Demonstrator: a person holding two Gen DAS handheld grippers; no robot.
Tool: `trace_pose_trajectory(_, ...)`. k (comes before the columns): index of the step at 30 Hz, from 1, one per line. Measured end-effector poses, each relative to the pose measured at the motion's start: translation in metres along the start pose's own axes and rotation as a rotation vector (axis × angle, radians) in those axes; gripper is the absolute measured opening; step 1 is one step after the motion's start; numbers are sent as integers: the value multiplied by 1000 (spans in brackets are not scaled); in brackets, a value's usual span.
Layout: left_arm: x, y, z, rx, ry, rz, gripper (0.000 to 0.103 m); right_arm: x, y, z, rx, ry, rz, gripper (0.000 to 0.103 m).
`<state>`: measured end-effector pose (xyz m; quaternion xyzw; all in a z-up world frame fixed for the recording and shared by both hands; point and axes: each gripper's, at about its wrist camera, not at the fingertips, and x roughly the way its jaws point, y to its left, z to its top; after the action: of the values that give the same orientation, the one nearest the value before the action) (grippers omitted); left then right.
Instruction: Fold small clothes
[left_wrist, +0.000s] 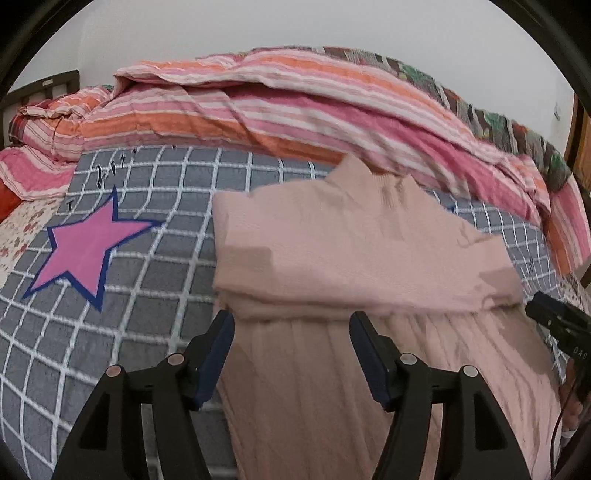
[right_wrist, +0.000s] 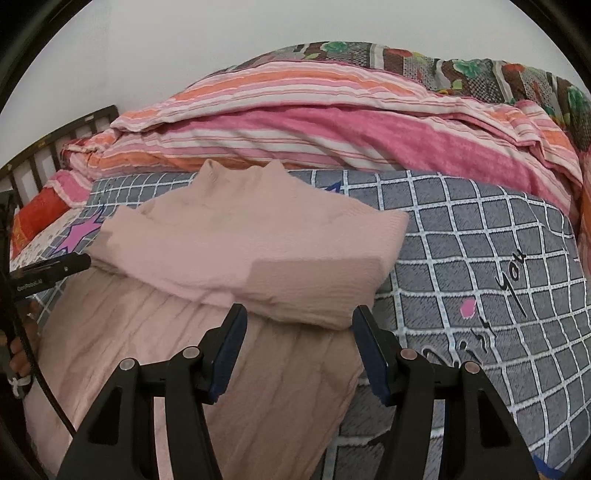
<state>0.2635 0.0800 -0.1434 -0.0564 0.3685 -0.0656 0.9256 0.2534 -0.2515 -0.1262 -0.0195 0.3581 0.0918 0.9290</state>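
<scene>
Blurring pink sweater (left_wrist: 354, 251) (near hem cropped), fingers (left_wrist: 221, 332) apart

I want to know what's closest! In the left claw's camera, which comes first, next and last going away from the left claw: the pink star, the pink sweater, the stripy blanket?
1. Pink sweater: right at the left claw, dead ahead.
2. Pink star: farther off, to the left on the checked cover.
3. Striped blanket: farthest, heaped along the back.
</scene>
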Motion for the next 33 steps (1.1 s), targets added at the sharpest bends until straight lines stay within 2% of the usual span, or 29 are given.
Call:
trace_pose_trajectory(7,-7,-9,-18,44,31,55,63,-11,7,-14,16,23,-6,62)
trace_pose_trajectory(12,-15,-14,-29,66,18,93,63,-2,13,-26,2,93,-81,62)
trace_pose_trajectory(17,-25,-14,-43,71,11,111,64,-20,16,-42,20,66,-95,62)
trace_pose_trajectory(21,-38,-10,-57,54,7,81,66,-37,17,-60,53,44,-101,62)
trace_pose_trajectory(23,-47,-8,-66,58,2,65,70,-49,16,-74,77,12,-102,62)
trace_pose_trajectory(26,-64,-4,-82,66,-13,29,70,-68,21,-96,63,-30,-133,62)
trace_pose_trajectory(29,-81,2,-97,45,-34,2,70,-84,26,-106,46,-28,-136,62)
trace_pose_trajectory(33,-103,18,-123,-22,-33,-45,69,-106,22,-124,118,-9,-109,62)
